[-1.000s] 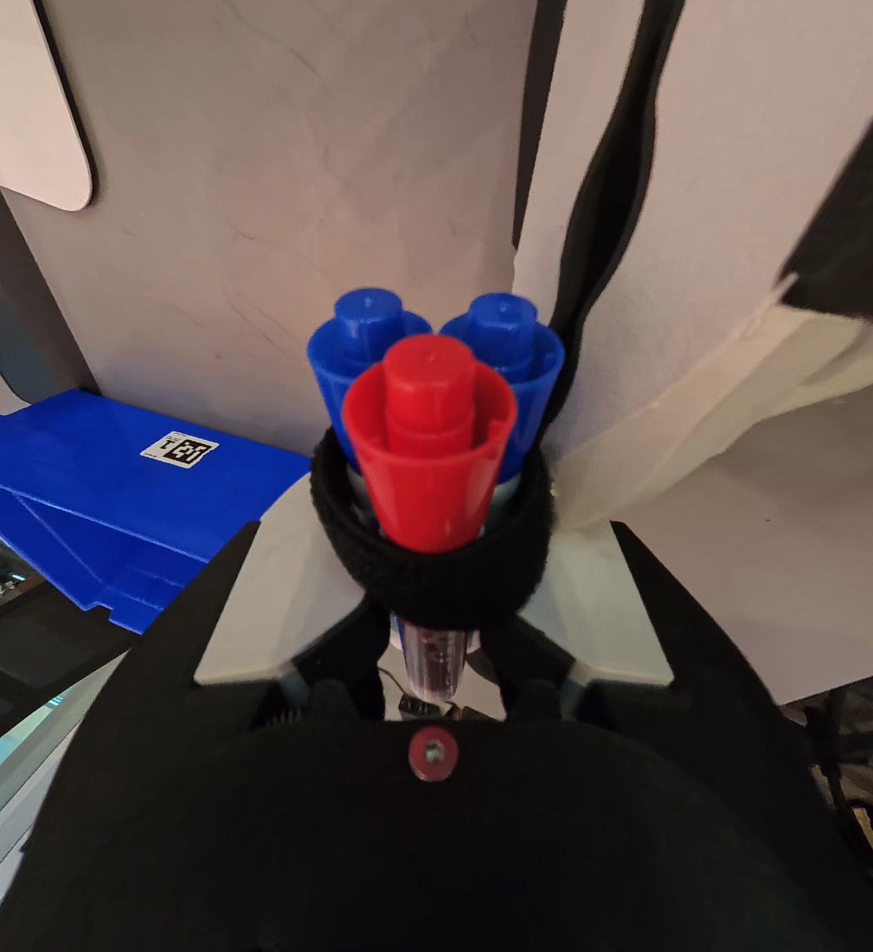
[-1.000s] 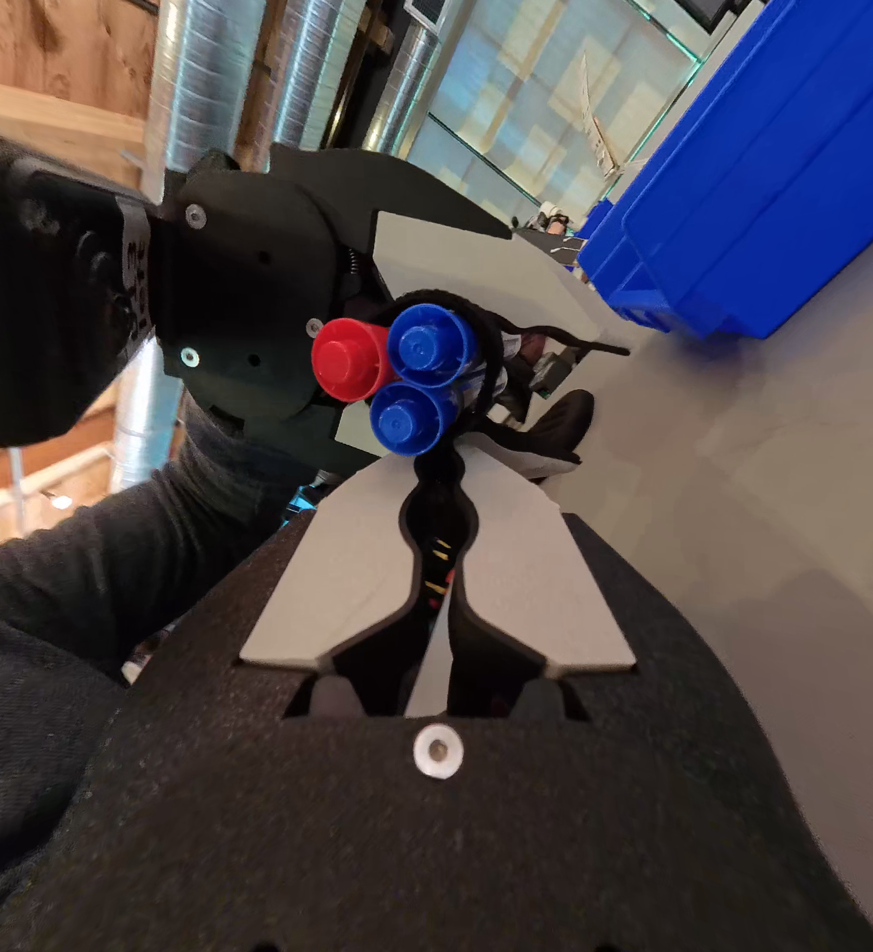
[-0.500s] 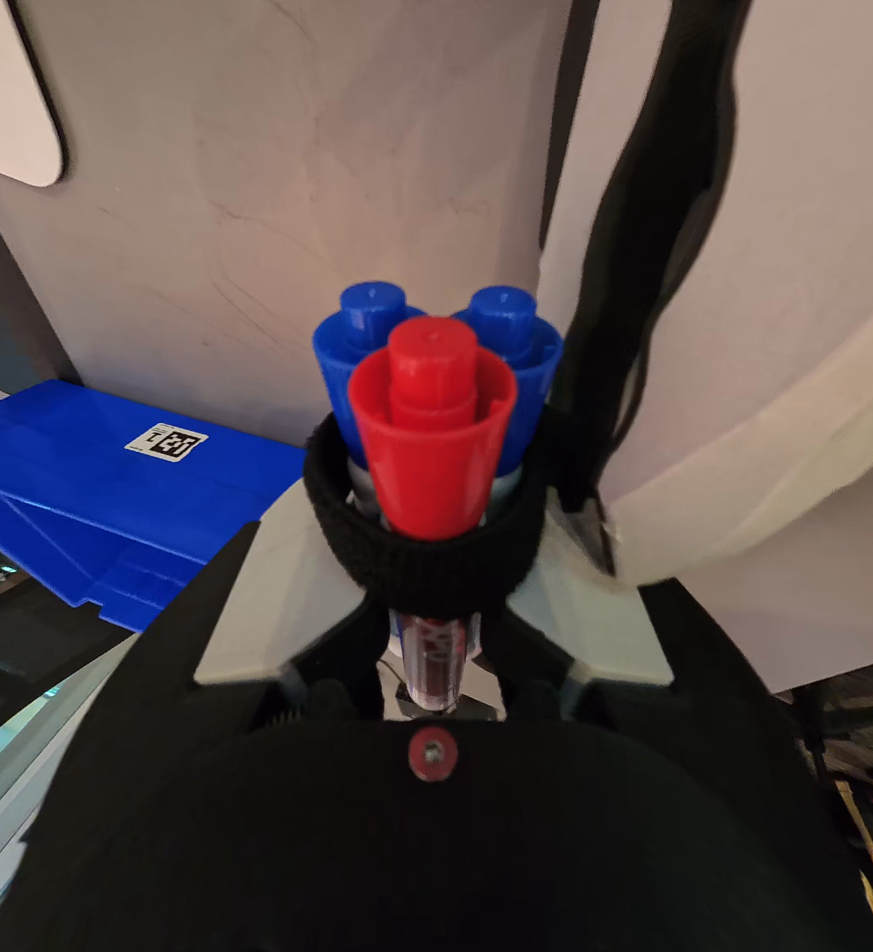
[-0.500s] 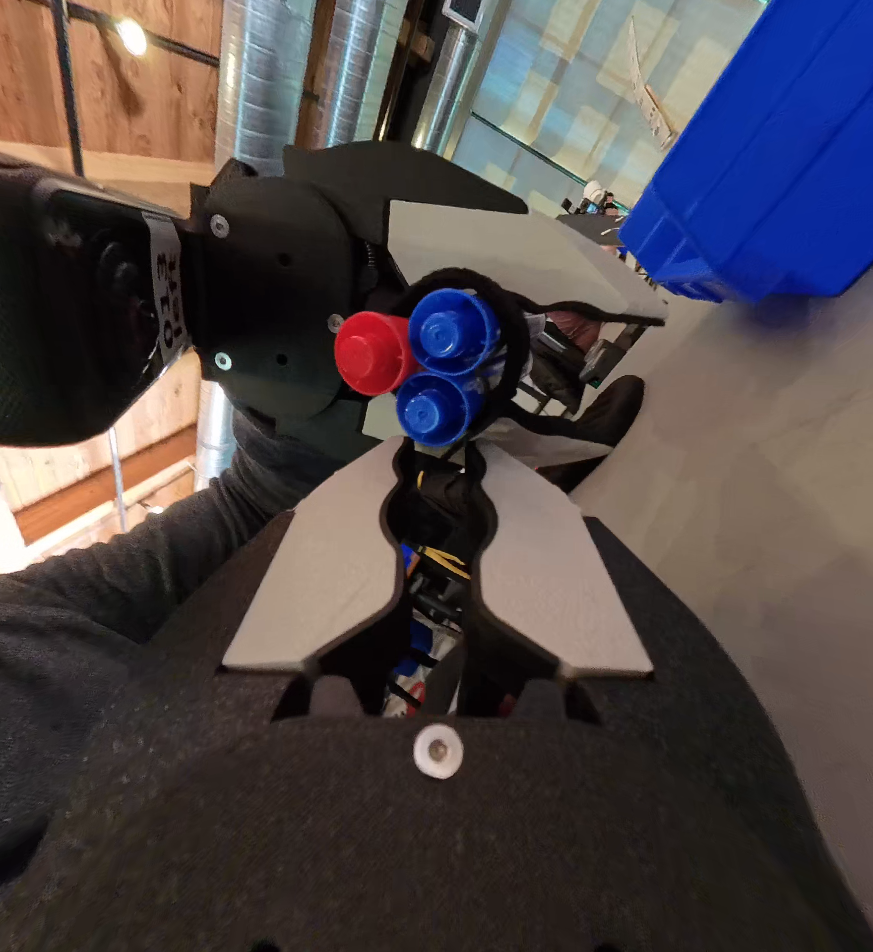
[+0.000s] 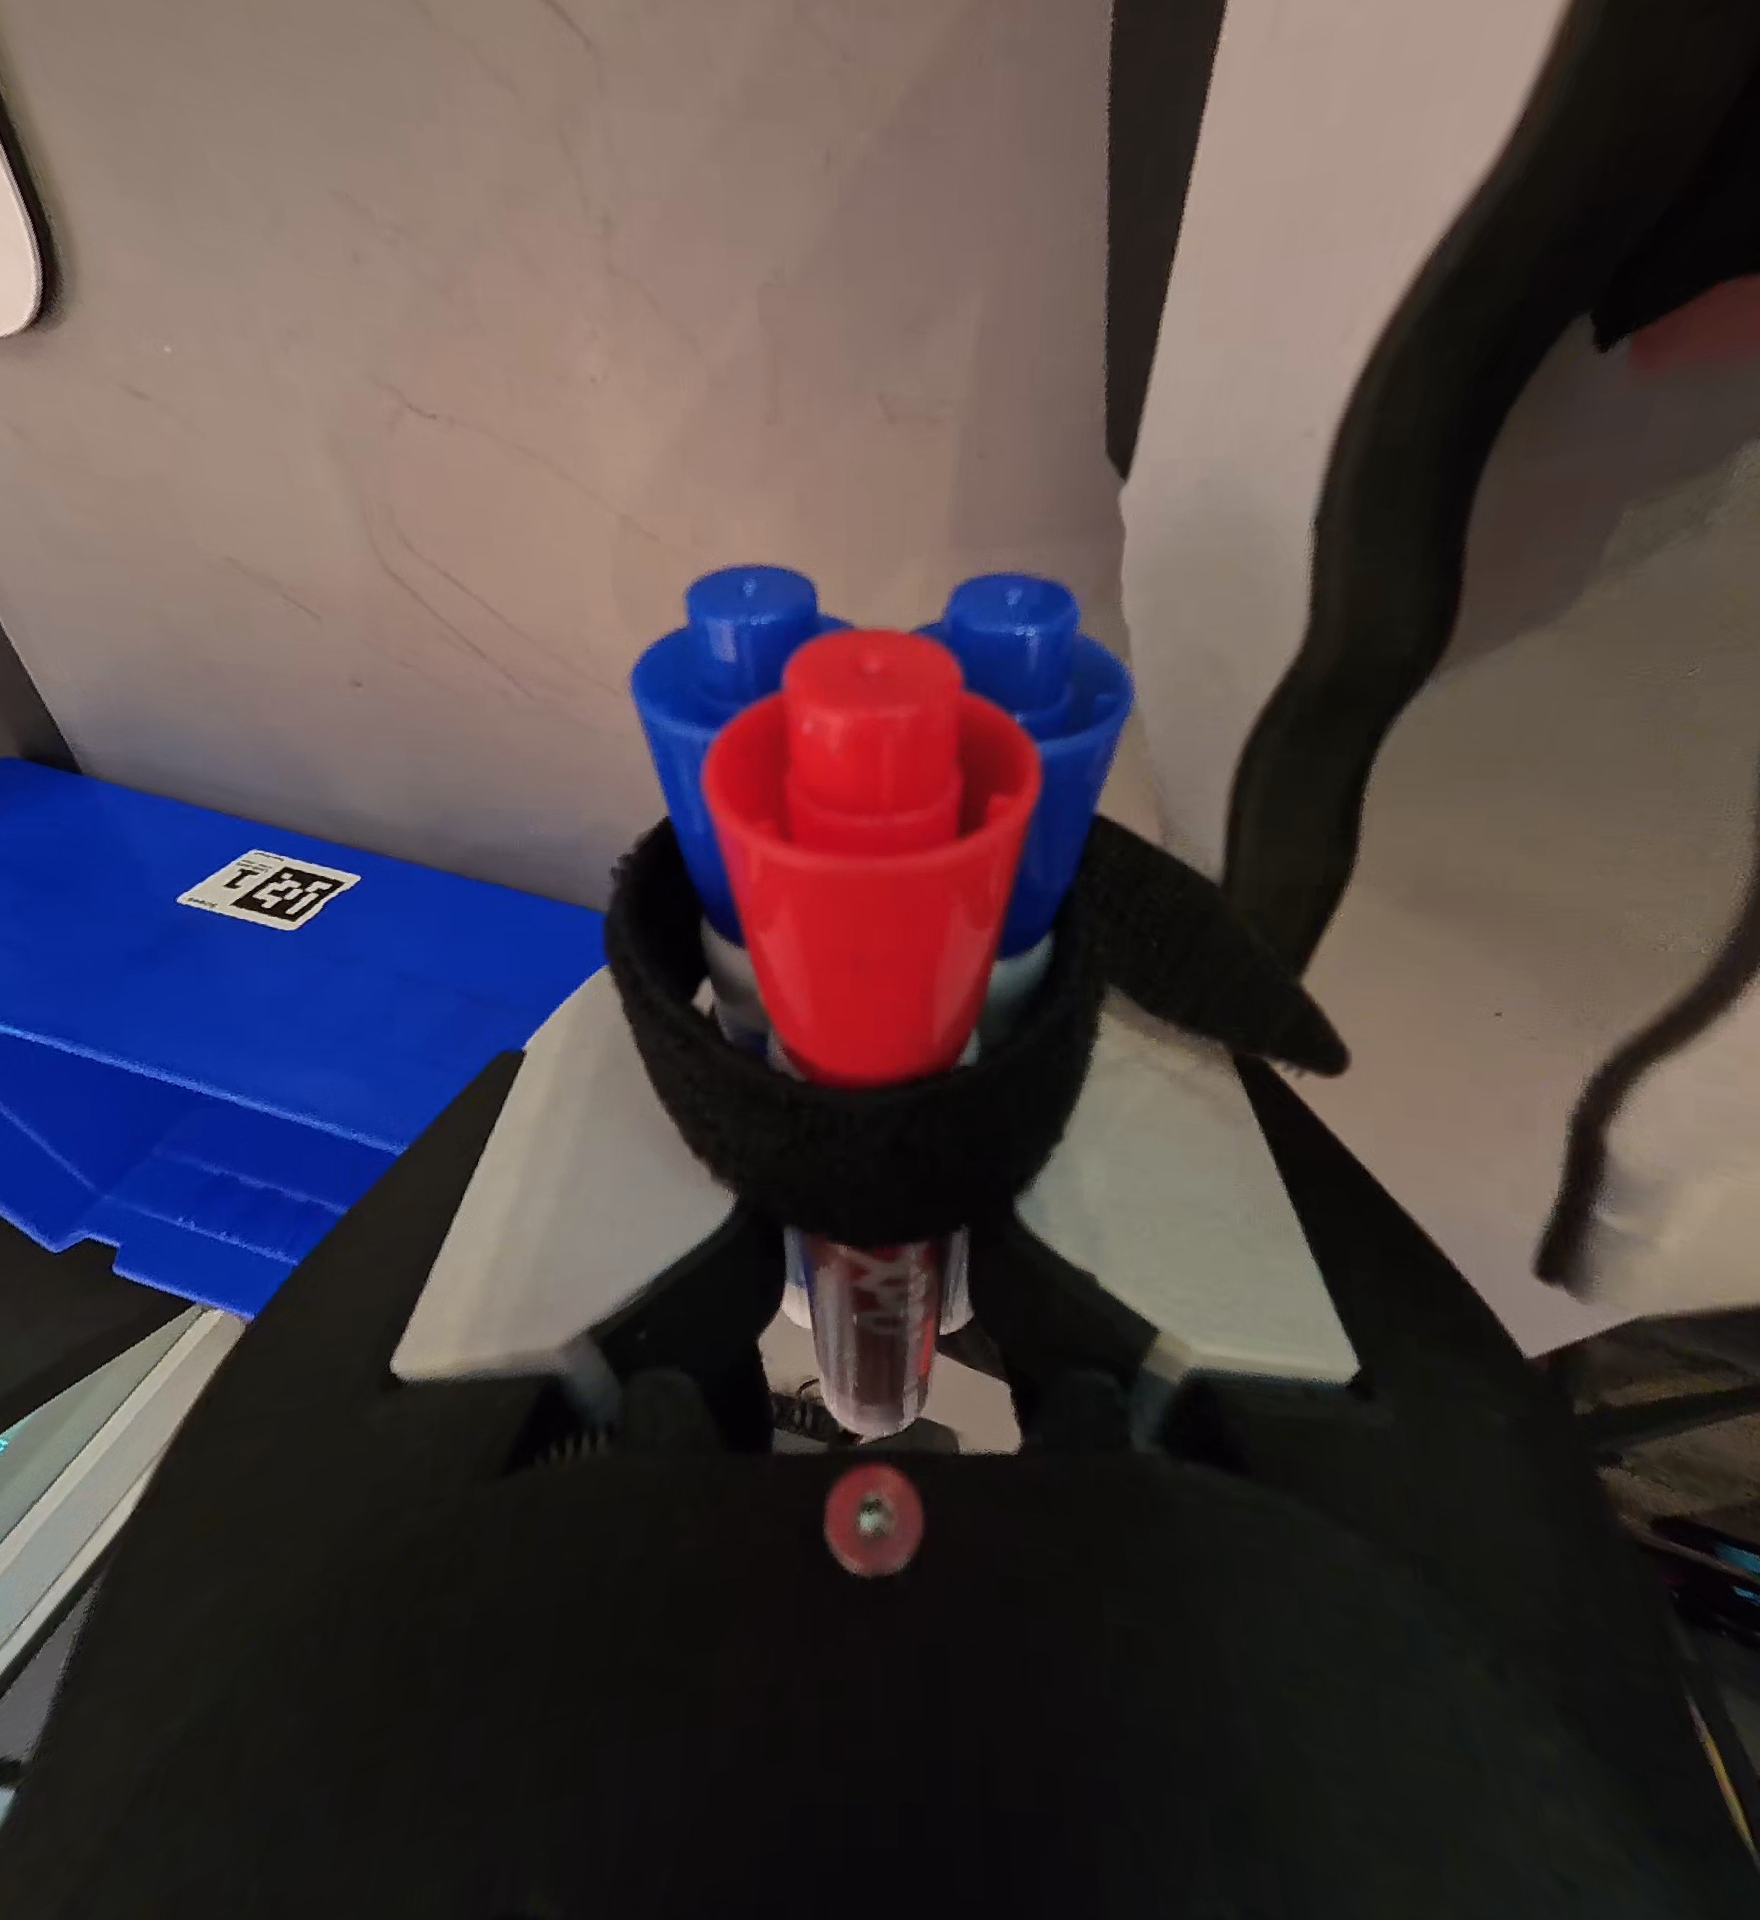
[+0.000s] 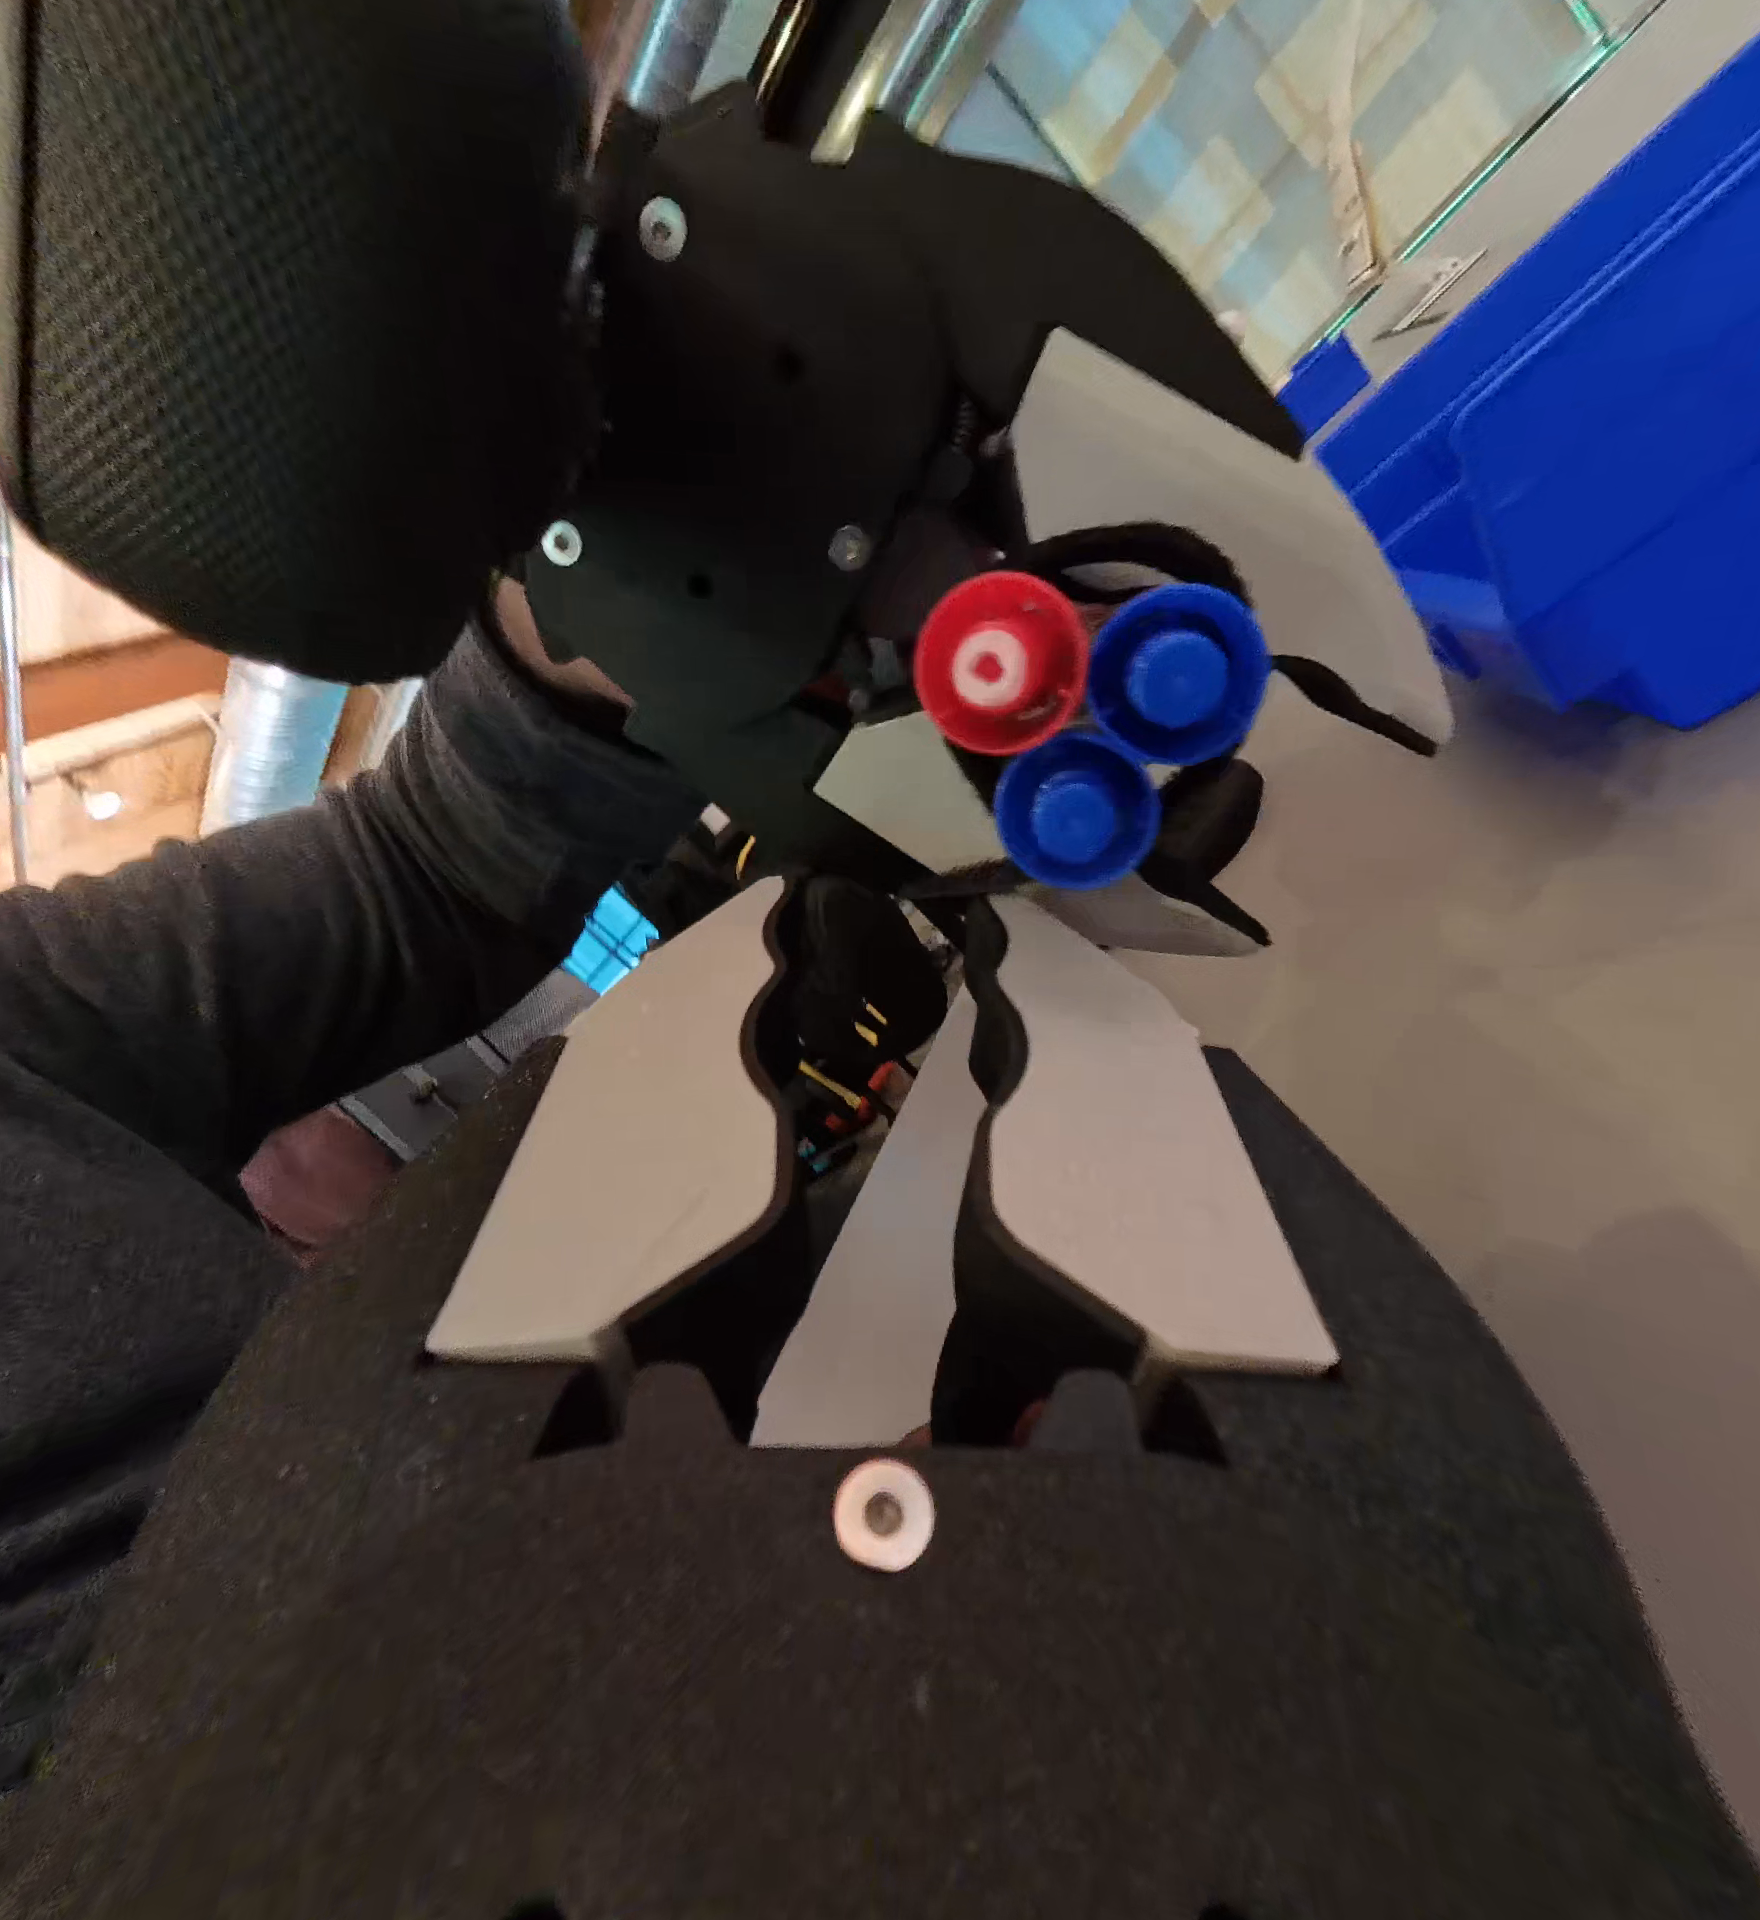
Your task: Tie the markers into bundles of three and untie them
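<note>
Between the jaws of the left gripper [image 5: 871, 1049] a bundle of three markers was held, clenched around the barrels: a red marker [image 5: 860, 862] in front and two blue markers [image 5: 725, 727] behind it, caps pointing away from the camera. A black strap [image 5: 855, 1122] was looped round the three barrels just below the caps, and its free tail [image 5: 1219, 977] stuck out to the right side, loose in the air. In the right wrist view the bundle was seen cap-on, lifted above the grey worktop [image 6: 1530, 1091], with a blue bin [image 6: 1634, 499] farther back.

The right gripper [image 6: 881, 935] was held just below the bundle with its jaws parted and nothing between them; whether its tips touched the strap could not be told.

The step in hand was judged to be work on the strap's tail, either pressing it down to finish the tie or peeling it off to undo it; which one could not be decided from these views. For either, the tail would best be gripped near its end and pulled along the wrap, not across it, so that the markers are not twisted out of line. The left grip should be kept firm on the barrels, since a slack hold could let the red marker slide forward out of the loop.
</note>
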Demonstrator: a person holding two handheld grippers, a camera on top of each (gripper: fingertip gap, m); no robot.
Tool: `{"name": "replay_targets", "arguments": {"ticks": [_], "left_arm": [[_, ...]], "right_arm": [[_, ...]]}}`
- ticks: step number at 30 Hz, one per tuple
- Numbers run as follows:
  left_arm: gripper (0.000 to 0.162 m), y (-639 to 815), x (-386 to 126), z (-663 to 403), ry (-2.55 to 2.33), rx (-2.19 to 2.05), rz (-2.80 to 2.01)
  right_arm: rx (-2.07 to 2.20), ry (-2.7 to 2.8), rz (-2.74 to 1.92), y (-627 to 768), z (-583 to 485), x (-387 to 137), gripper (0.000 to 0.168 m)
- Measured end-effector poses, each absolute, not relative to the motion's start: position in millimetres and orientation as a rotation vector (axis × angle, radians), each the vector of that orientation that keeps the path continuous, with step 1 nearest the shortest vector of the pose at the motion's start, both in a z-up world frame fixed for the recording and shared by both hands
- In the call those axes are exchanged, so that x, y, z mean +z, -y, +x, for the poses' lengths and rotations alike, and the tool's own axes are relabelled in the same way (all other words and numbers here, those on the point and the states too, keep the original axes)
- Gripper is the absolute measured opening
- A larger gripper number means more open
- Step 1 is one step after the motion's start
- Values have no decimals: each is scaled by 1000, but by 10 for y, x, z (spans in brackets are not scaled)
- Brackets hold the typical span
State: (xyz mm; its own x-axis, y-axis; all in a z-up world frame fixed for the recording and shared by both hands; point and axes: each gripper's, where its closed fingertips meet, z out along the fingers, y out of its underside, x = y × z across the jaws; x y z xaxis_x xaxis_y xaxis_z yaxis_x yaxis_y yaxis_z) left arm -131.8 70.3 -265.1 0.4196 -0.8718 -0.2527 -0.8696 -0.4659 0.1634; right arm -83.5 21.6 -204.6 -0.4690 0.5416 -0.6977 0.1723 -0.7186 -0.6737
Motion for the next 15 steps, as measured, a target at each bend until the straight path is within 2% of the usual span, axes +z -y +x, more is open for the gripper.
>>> {"name": "replay_targets", "arguments": {"ticks": [11, 15], "left_arm": [[42, -710, -2668, -1314, 1622, -499, 2620], [42, -676, -2658, -1335, 1586, -431, 2630]], "right_arm": [[2307, 957, -1357, -229, -797, -1883, 45], [2134, 1133, -1318, -144, -731, -1878, 46]]}}
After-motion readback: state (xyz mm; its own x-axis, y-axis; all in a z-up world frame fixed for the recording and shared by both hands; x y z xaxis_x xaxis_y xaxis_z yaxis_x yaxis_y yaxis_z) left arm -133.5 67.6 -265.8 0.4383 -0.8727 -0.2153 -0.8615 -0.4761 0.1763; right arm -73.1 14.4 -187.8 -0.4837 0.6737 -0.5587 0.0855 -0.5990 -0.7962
